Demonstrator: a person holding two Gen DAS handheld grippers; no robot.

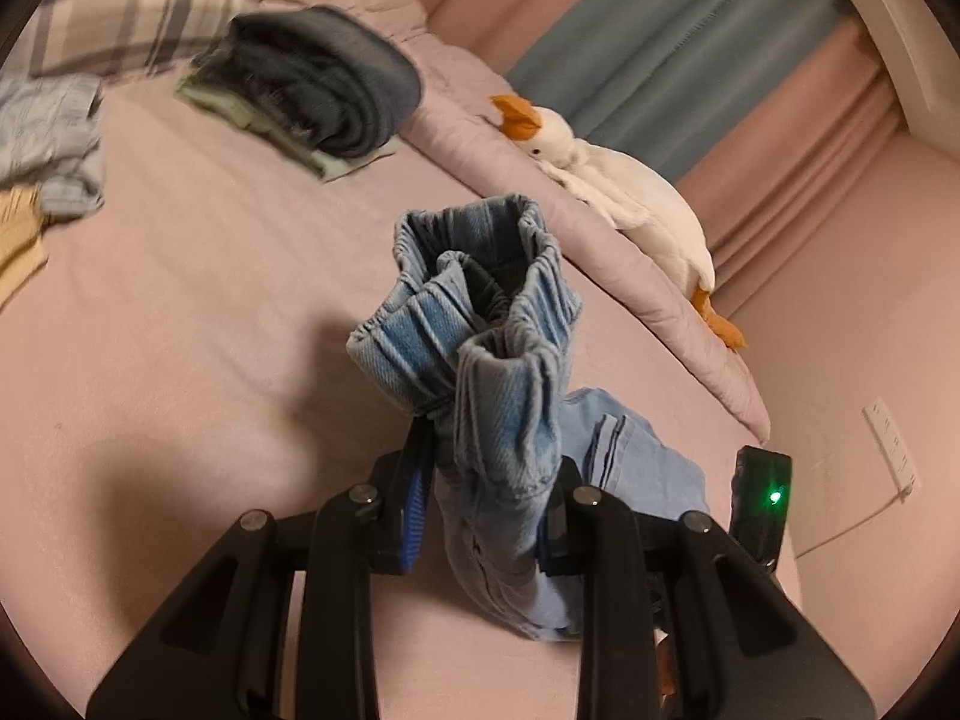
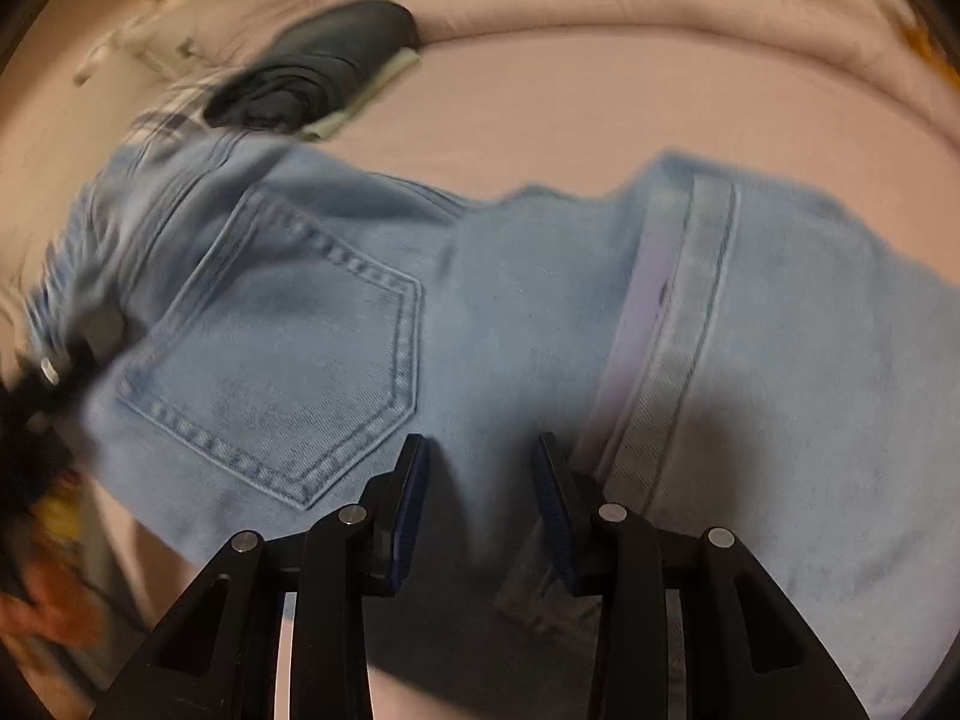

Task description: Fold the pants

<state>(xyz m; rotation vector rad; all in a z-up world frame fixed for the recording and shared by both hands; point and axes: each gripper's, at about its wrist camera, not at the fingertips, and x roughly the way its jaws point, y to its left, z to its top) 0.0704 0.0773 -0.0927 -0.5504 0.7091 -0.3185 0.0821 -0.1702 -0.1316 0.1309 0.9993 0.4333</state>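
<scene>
The pants are light blue jeans (image 2: 336, 324) lying on a pink bed sheet (image 1: 210, 300). My left gripper (image 1: 486, 480) is shut on the bunched elastic waistband (image 1: 498, 312) and holds it up off the bed; the rest of the jeans trail down to the right. In the right wrist view the back pocket (image 2: 288, 372) faces me and a folded leg hem (image 2: 690, 276) lies across the right side. My right gripper (image 2: 483, 462) is open just over the denim, gripping nothing. The left gripper shows blurred at the left edge of the right wrist view (image 2: 54, 372).
A folded stack of dark and pale green clothes (image 1: 318, 90) lies further up the bed, also in the right wrist view (image 2: 312, 72). Loose clothes (image 1: 48, 150) and a plaid pillow (image 1: 132, 6) are at the left. A white goose plush (image 1: 630, 192) rests on the rolled quilt.
</scene>
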